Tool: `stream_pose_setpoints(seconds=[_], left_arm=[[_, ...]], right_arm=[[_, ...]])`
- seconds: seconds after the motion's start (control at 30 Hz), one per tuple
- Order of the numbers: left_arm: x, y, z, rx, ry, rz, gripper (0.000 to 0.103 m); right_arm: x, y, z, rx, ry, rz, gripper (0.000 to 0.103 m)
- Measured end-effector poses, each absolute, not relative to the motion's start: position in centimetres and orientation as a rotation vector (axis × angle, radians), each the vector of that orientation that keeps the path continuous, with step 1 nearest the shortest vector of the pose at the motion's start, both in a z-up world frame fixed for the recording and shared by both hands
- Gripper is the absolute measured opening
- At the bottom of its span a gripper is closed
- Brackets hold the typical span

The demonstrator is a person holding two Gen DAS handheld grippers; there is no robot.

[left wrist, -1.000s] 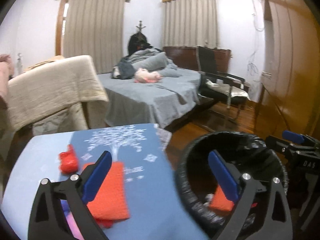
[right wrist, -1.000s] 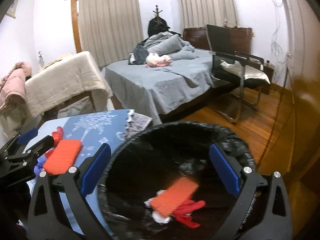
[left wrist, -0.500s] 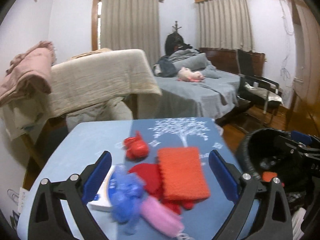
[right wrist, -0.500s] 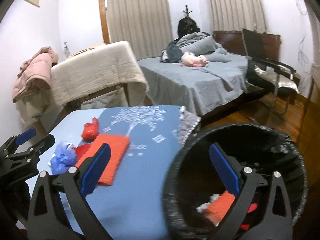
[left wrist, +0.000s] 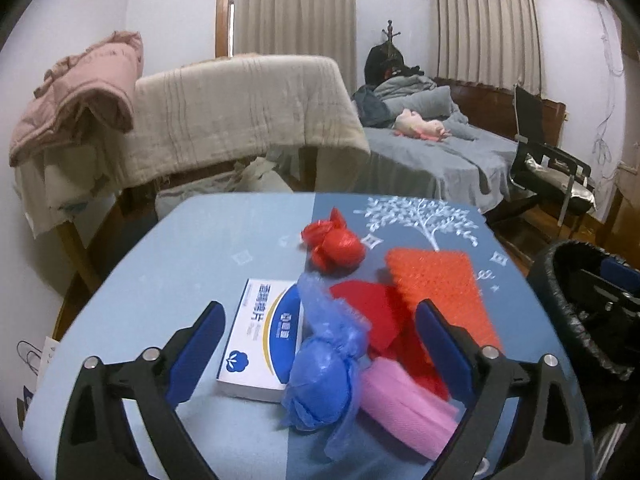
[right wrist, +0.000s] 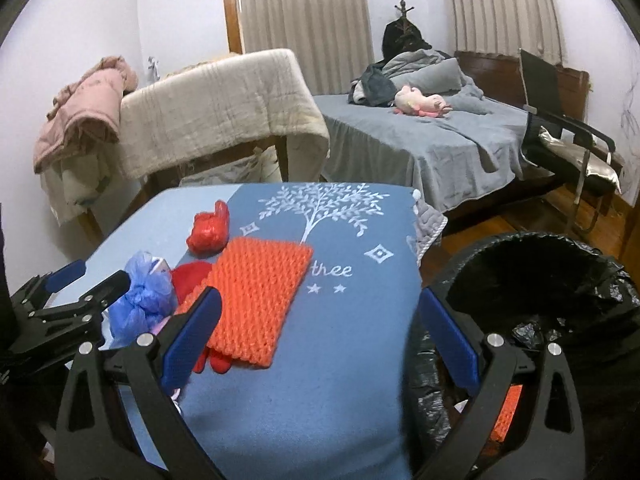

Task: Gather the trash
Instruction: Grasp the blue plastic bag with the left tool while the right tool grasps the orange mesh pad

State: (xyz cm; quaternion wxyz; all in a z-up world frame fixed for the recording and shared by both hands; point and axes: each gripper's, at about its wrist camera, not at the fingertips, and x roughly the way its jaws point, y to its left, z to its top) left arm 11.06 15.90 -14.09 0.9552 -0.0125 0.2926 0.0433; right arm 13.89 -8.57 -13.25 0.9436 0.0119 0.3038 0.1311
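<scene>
Left claw (left wrist: 320, 344): spread wide, empty, low over the trash pile on the tabletop (left wrist: 192, 256).
Right claw (right wrist: 320, 332): spread wide, empty, straddling the tabletop edge and the bin (right wrist: 532, 272).
Trash: blue bag wad (left wrist: 324, 376) nearest, between the left pads; pink sponge (left wrist: 404, 396) touching it, white box (left wrist: 264, 340) beside; red wad (left wrist: 336, 244) and orange mesh pad (left wrist: 436, 280) farther back.
Bin: black-lined, just right of the tabletop, some orange trash inside.
Step done well: centre on the blue wad only, drop low, close without catching the box or sponge.
Change from half a second ago: left view nearer the pile, blue wad larger; right view swung from bin toward tabletop.
</scene>
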Motion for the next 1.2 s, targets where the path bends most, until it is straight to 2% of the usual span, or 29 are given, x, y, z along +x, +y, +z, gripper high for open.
stream_pose_setpoints(seconds=[0.23, 0.33, 0.43, 0.6, 0.7, 0.9, 1.2], left_arm=[[12.7, 16.4, -16.3, -0.047, 0.647, 0.077, 0.083], [13.1, 16.5, -16.8, -0.054, 0.666, 0.063, 0.075], [13.5, 16.4, -17.1, -0.063, 0.684, 0.039, 0.065], [14.0, 16.2, -17.4, -0.078, 0.711, 0.006, 0.037], [14.0, 16.2, -17.4, -0.080, 0.705, 0.005, 0.031], [13.6, 16.2, -16.7, -0.080, 0.670, 0.017, 0.027], [12.9, 16.6, -14.1, -0.074, 0.589, 0.035, 0.027]], right_arm=[[14.8, -7.7, -14.4, 0.014, 0.650, 0.278, 0.096], [15.2, -7.3, -14.8, 0.006, 0.660, 0.284, 0.096], [15.4, -6.9, -15.3, 0.002, 0.673, 0.291, 0.096], [15.7, -6.4, -15.8, -0.002, 0.690, 0.303, 0.096], [15.9, -6.2, -16.2, -0.006, 0.700, 0.304, 0.096], [16.5, -5.8, -16.8, -0.005, 0.714, 0.295, 0.096], [18.0, -5.5, -18.0, -0.001, 0.747, 0.273, 0.096]])
